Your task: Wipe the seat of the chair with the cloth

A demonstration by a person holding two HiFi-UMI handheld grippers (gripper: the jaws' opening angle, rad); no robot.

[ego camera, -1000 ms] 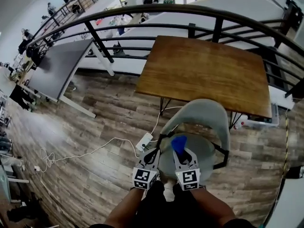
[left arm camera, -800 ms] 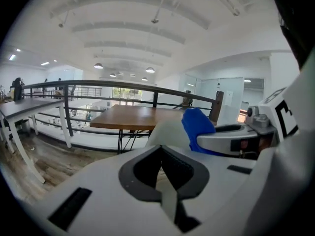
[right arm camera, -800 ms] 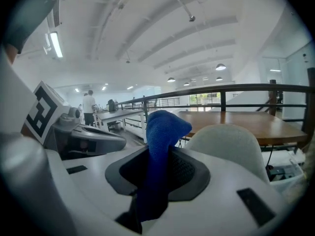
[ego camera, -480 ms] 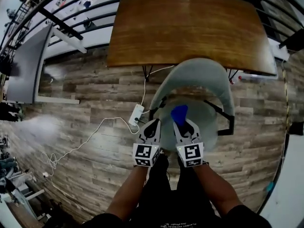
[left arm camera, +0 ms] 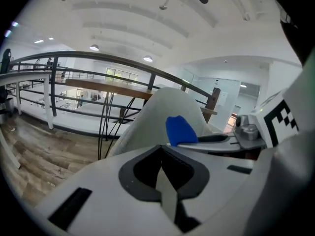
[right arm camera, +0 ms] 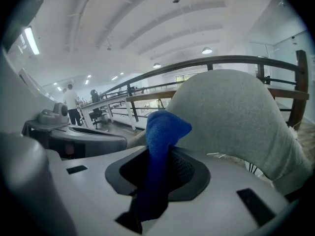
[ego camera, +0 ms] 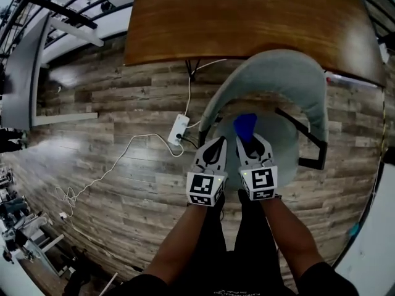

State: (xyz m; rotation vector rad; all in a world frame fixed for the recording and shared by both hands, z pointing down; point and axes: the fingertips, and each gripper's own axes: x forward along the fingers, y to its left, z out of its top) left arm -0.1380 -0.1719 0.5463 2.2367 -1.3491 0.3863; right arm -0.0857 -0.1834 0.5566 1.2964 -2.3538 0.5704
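A grey upholstered chair [ego camera: 271, 73] with a curved back stands below me, its seat [ego camera: 290, 147] just ahead of both grippers. My right gripper [ego camera: 250, 142] is shut on a blue cloth [ego camera: 245, 126] that sticks out past its tips over the seat. In the right gripper view the cloth [right arm camera: 160, 146] is pinched between the jaws, with the chair back [right arm camera: 231, 117] right behind. My left gripper [ego camera: 214, 148] hangs beside the right one at the seat's left edge, shut with nothing in it. The left gripper view shows the chair back [left arm camera: 165, 112] and the blue cloth [left arm camera: 180, 130].
A wooden table [ego camera: 247, 17] stands right behind the chair. A white power strip [ego camera: 178, 130] with a cable [ego camera: 117, 162] lies on the wood floor at the left. Black chair arm frames [ego camera: 308, 143] flank the seat. A railing [right arm camera: 206, 63] runs beyond.
The view has tipped further down and closer to the chair. Both grippers stay side by side at the seat's front, the cloth still held in the right one.
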